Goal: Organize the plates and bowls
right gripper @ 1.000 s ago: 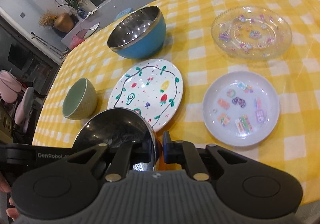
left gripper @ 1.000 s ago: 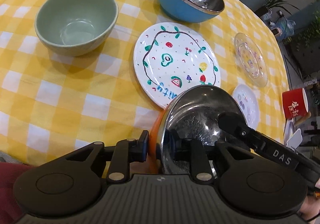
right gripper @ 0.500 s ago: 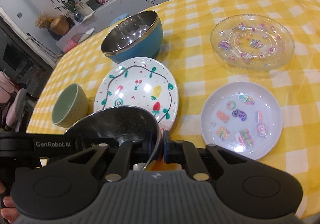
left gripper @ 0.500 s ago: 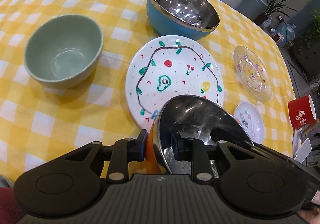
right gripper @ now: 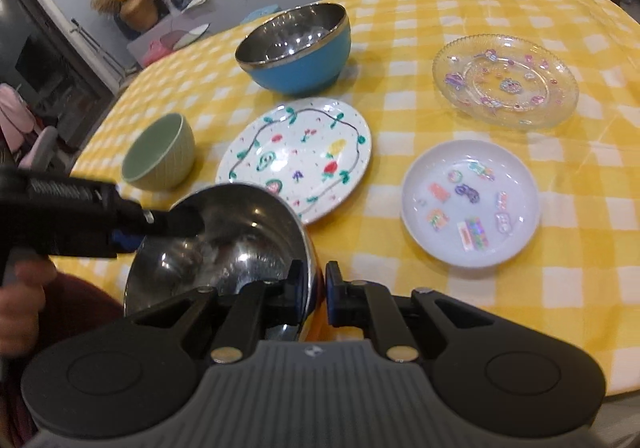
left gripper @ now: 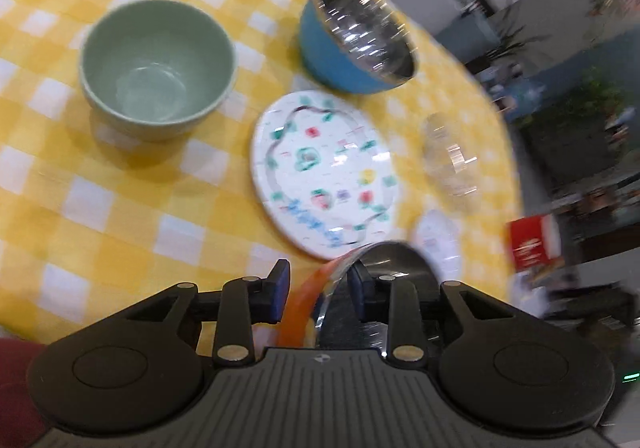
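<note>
A steel bowl with an orange outside (right gripper: 224,244) hangs tilted just over the near table edge. My right gripper (right gripper: 316,288) is shut on its near rim. My left gripper (left gripper: 318,286) straddles the opposite rim (left gripper: 332,276) and its jaws are opening, with a gap between the left pad and the orange wall (left gripper: 300,308). On the yellow checked cloth stand a green bowl (left gripper: 156,63), a blue steel-lined bowl (left gripper: 356,39), a painted white plate (left gripper: 324,175), a clear glass plate (right gripper: 506,79) and a small white sticker plate (right gripper: 472,199).
A red mug (left gripper: 534,244) shows beyond the table's right edge in the left wrist view. A person's hand (right gripper: 20,304) and dark red sleeve are at the lower left. Open cloth (left gripper: 100,207) lies in front of the green bowl.
The left gripper's jaws have spread off the orange bowl's wall and its view has swung, now blurred. The right gripper keeps its grip on the rim.
</note>
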`<state>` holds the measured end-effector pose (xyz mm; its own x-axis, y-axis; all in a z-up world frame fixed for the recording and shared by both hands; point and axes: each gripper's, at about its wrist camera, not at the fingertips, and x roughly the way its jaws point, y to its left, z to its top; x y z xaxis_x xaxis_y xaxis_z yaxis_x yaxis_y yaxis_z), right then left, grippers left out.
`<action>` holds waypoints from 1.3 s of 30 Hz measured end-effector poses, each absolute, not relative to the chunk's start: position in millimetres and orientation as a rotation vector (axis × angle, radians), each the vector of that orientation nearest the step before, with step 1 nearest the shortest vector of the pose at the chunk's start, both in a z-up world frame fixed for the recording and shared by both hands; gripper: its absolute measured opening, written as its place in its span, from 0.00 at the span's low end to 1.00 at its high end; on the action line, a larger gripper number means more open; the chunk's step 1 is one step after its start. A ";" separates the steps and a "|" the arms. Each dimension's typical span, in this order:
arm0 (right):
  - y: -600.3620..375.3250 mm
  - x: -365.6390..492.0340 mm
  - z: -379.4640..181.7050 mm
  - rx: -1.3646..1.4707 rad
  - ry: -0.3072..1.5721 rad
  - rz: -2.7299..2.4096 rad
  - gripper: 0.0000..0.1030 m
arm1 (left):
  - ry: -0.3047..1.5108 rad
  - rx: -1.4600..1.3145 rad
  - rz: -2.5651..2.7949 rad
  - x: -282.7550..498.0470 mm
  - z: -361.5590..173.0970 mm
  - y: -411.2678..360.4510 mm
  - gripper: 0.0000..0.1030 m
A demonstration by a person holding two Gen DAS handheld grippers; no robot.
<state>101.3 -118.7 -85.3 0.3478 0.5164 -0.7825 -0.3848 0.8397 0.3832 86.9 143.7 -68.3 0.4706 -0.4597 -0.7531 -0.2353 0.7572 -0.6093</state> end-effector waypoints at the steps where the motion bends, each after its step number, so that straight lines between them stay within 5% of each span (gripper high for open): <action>1: -122.1 101.5 -85.5 0.136 1.067 0.577 0.09 | 1.071 -0.773 -0.174 84.9 -65.5 147.3 0.35; 6: -138.4 104.0 -82.3 0.139 1.066 0.540 0.06 | 1.088 -0.652 0.010 97.1 -63.0 151.0 0.32; 8: -141.4 105.2 -81.9 0.149 1.070 0.537 0.06 | 1.171 -0.632 0.032 109.7 -78.1 142.8 0.17; 15: -137.9 103.9 -82.7 0.137 1.061 0.532 0.06 | 1.223 -0.589 -0.047 128.6 -93.5 104.8 0.08; 16: -138.5 104.3 -82.9 0.142 1.062 0.531 0.06 | 1.239 -0.618 -0.068 129.9 -96.0 102.0 0.00; 30: -137.9 103.3 -83.6 0.167 1.058 0.536 0.07 | 1.223 -0.651 -0.061 141.8 -103.8 99.3 0.01; 31: -137.7 103.2 -83.6 0.168 1.058 0.538 0.07 | 1.218 -0.630 -0.058 139.2 -100.4 99.0 0.03; 35: -134.5 103.0 -83.8 0.151 1.084 0.558 0.14 | 1.097 -0.536 -0.134 113.3 -67.8 99.9 0.38; 39: -129.9 100.3 -84.0 0.119 1.101 0.562 0.19 | 1.023 -0.480 -0.179 87.1 -43.4 105.5 0.49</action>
<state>100.3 -129.9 -84.0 0.3296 0.4862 -0.8093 -0.3709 0.8550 0.3626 87.1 105.5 -43.4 0.5166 -0.3625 -0.7757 -0.0774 0.8825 -0.4640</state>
